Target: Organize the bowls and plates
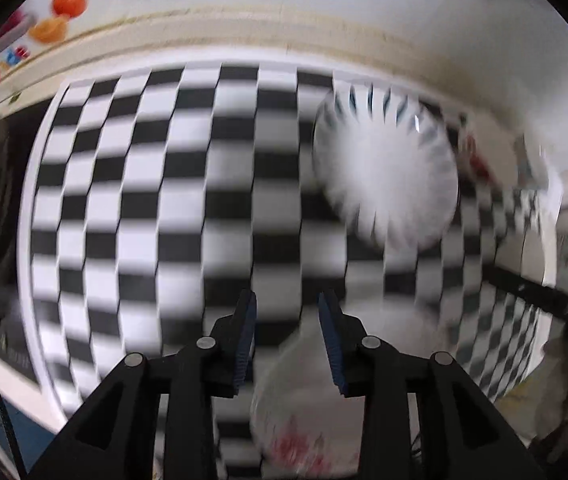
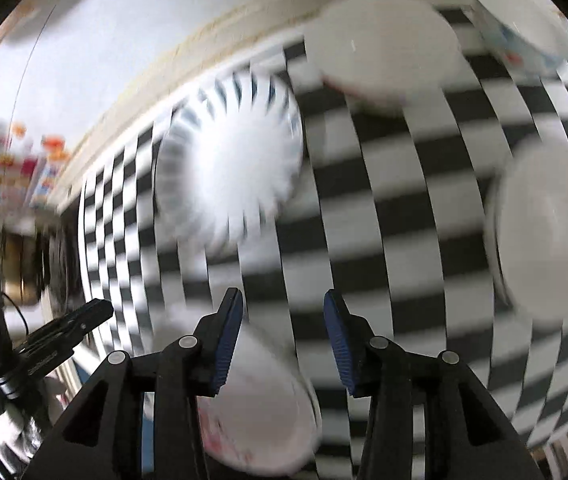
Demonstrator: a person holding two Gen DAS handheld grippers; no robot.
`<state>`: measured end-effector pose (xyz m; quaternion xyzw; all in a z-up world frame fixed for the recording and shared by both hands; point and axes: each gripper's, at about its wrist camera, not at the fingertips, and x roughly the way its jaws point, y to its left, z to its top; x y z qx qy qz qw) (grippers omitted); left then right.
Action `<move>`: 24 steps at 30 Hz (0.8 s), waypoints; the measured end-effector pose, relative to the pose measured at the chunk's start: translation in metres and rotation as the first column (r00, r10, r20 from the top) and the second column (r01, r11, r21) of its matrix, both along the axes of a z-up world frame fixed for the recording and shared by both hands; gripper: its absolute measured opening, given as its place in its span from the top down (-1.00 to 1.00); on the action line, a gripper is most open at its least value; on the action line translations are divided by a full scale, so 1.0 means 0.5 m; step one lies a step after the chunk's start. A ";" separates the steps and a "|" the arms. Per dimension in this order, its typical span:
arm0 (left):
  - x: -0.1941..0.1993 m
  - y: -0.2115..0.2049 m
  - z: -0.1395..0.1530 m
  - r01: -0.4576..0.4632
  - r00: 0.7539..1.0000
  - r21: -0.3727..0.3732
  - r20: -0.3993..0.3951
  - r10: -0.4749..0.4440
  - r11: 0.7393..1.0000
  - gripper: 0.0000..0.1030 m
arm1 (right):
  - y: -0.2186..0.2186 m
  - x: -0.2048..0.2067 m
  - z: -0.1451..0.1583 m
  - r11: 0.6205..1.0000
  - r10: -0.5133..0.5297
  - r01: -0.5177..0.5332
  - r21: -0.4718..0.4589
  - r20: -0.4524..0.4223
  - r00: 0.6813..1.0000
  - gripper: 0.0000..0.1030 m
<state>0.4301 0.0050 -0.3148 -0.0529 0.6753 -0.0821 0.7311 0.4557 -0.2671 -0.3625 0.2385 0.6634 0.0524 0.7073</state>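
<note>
From my left wrist view, my left tongs (image 1: 287, 306) stand spread at bottom centre, gripping nothing; the striped plate (image 1: 384, 168) lies right of centre on the checkered cloth (image 1: 144, 184), and a blurred white bowl (image 1: 304, 412) sits below the fingers. From my right wrist view, my right tongs (image 2: 283, 305) are spread too, with the same plate (image 2: 228, 164) upper left of centre, white bowls at top (image 2: 384, 44) and right (image 2: 548, 232), another bowl (image 2: 260, 412) under the left finger.

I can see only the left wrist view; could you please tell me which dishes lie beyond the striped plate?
Observer: The right wrist view shows three more white dishes on the cloth: a far dish near the wall, a corner dish, and a right dish. All are blurred.
Operator: Thank you. Are the right tongs holding anything?
Observer: No, the right tongs are open and grip nothing; a red-patterned bowl lies just below them.
</note>
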 end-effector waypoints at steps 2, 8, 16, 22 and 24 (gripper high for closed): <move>0.073 -0.006 -0.025 -0.007 1.000 -0.039 -0.017 0.006 0.999 0.41 | -0.003 0.050 -0.010 1.000 -0.018 0.018 -0.022 0.010 1.000 0.12; 0.218 -0.029 -0.112 -0.014 0.996 -0.089 -0.093 0.006 0.996 0.41 | -0.014 0.177 -0.088 0.998 -0.032 0.030 -0.051 -0.047 0.998 0.12; 0.277 -0.087 -0.183 0.054 0.989 -0.065 -0.131 -0.062 0.996 0.65 | -0.009 0.211 -0.140 0.998 -0.006 0.002 -0.059 -0.066 0.998 0.66; 0.251 -0.091 -0.171 0.084 0.993 -0.028 -0.083 -0.086 0.996 0.69 | -0.016 0.196 -0.117 0.999 0.015 -0.016 -0.049 -0.021 1.000 0.75; 0.236 -0.091 -0.157 0.087 0.994 -0.018 -0.065 -0.088 0.996 0.70 | -0.011 0.190 -0.101 0.997 0.038 -0.039 -0.062 -0.004 0.999 0.76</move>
